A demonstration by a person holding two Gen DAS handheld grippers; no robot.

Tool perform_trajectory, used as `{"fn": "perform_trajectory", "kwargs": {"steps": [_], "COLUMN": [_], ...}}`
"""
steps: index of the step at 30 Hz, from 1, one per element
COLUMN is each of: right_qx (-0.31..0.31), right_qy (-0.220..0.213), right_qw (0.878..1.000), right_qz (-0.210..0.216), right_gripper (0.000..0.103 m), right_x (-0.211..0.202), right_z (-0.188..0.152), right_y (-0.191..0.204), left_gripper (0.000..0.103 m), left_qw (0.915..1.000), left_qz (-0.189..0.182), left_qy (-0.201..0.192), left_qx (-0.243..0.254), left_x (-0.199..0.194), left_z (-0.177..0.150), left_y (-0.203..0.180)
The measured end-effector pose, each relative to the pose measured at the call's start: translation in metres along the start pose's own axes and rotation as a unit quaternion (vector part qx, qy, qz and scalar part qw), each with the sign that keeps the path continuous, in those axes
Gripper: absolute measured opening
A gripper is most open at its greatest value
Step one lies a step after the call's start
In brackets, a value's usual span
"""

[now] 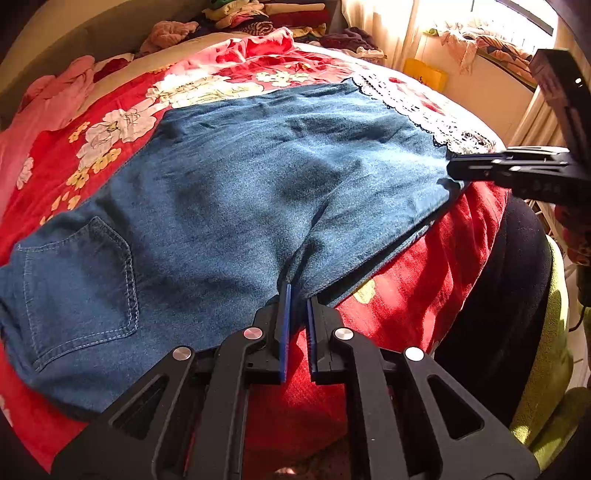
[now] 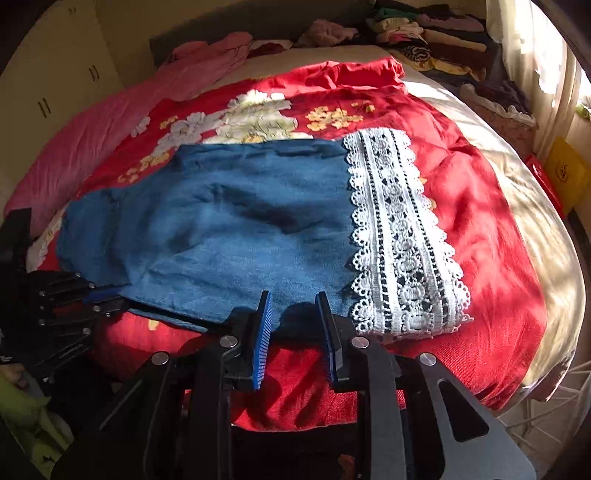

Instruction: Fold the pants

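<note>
Blue denim pants [image 1: 258,177] with a white lace hem [image 1: 417,107] lie flat on a red floral bedspread [image 1: 110,96]. A back pocket [image 1: 77,288] shows at the near left. My left gripper [image 1: 298,295] is at the near edge of the pants, its jaws a narrow gap apart around a fold of denim. My right gripper [image 2: 293,299] is open at the near edge of the pants [image 2: 229,221] beside the lace hem [image 2: 399,236], with nothing between its fingers. The right gripper also shows in the left wrist view [image 1: 452,171], and the left gripper in the right wrist view [image 2: 107,299].
Piles of folded and loose clothes [image 2: 436,33] lie at the far end of the bed. A pink blanket [image 2: 110,122] lies along the left. A yellow box [image 2: 565,173] stands by the curtain on the right. The near bed edge drops off below the grippers.
</note>
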State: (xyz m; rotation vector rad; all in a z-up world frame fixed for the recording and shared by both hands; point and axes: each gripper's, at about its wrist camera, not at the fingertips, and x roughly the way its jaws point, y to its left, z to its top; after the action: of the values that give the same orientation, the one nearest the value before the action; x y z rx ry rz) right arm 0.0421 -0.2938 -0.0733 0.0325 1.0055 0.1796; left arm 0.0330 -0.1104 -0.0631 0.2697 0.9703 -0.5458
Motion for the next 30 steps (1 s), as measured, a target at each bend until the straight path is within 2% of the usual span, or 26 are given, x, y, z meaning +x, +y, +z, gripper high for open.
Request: {"fn": "perform_trajectory", "kwargs": {"steps": [1, 3, 4, 7, 9, 11, 12, 14, 17, 19, 22, 23, 24, 27, 30], "right_qx": [0.004, 0.012, 0.016, 0.033, 0.043, 0.05, 0.052, 0.059, 0.073, 0.077, 0.077, 0.079, 0.08, 0.085, 0.085], "right_qy": [0.006, 0.003, 0.001, -0.023, -0.037, -0.046, -0.049, -0.051, -0.051, -0.05, -0.044, -0.042, -0.04, -0.037, -0.036], "right_qw": [1.0, 1.0, 1.0, 0.998, 0.997, 0.996, 0.996, 0.996, 0.995, 0.994, 0.995, 0.995, 0.995, 0.994, 0.994], "right_qz": [0.002, 0.015, 0.022, 0.045, 0.052, 0.052, 0.049, 0.046, 0.053, 0.053, 0.052, 0.052, 0.052, 0.053, 0.052], "right_gripper": [0.023, 0.023, 0.023, 0.028, 0.031, 0.035, 0.036, 0.041, 0.041, 0.041, 0.041, 0.041, 0.041, 0.041, 0.041], "right_x": [0.006, 0.004, 0.0, -0.018, -0.028, -0.033, -0.033, -0.033, -0.032, -0.03, -0.027, -0.026, -0.024, -0.023, -0.024], "right_z": [-0.003, -0.007, -0.007, -0.007, -0.006, -0.003, -0.001, 0.002, 0.005, 0.005, 0.003, 0.003, 0.002, 0.0, -0.001], "right_y": [-0.003, -0.009, -0.011, -0.019, -0.023, -0.027, -0.029, -0.033, -0.041, -0.044, -0.045, -0.046, -0.046, -0.049, -0.049], "left_gripper": [0.006, 0.02, 0.028, 0.045, 0.076, 0.084, 0.085, 0.091, 0.093, 0.093, 0.092, 0.08, 0.05, 0.042, 0.042], "left_qw": [1.0, 0.9998, 0.9996, 0.9973, 0.993, 0.9806, 0.9748, 0.9574, 0.9391, 0.9308, 0.9311, 0.9335, 0.9367, 0.9352, 0.9309], "left_qz": [-0.003, -0.003, 0.002, 0.02, 0.047, 0.109, 0.128, 0.176, 0.217, 0.213, 0.196, 0.187, 0.173, 0.186, 0.208], "left_qy": [0.001, -0.003, -0.01, -0.043, -0.066, -0.084, -0.087, -0.088, -0.06, -0.046, -0.031, -0.03, -0.034, -0.051, -0.066], "left_qx": [-0.006, -0.021, -0.026, -0.056, -0.086, -0.14, -0.16, -0.211, -0.26, -0.293, -0.306, -0.304, -0.303, -0.297, -0.293], "left_x": [-0.002, -0.011, -0.019, -0.048, -0.065, -0.082, -0.087, -0.095, -0.092, -0.084, -0.064, -0.059, -0.054, -0.059, -0.072], "left_z": [-0.002, -0.004, -0.004, -0.004, -0.006, -0.012, -0.014, -0.022, -0.035, -0.043, -0.045, -0.044, -0.042, -0.039, -0.04], "left_y": [0.002, 0.008, 0.012, 0.034, 0.054, 0.088, 0.101, 0.136, 0.172, 0.191, 0.192, 0.191, 0.187, 0.185, 0.191]}}
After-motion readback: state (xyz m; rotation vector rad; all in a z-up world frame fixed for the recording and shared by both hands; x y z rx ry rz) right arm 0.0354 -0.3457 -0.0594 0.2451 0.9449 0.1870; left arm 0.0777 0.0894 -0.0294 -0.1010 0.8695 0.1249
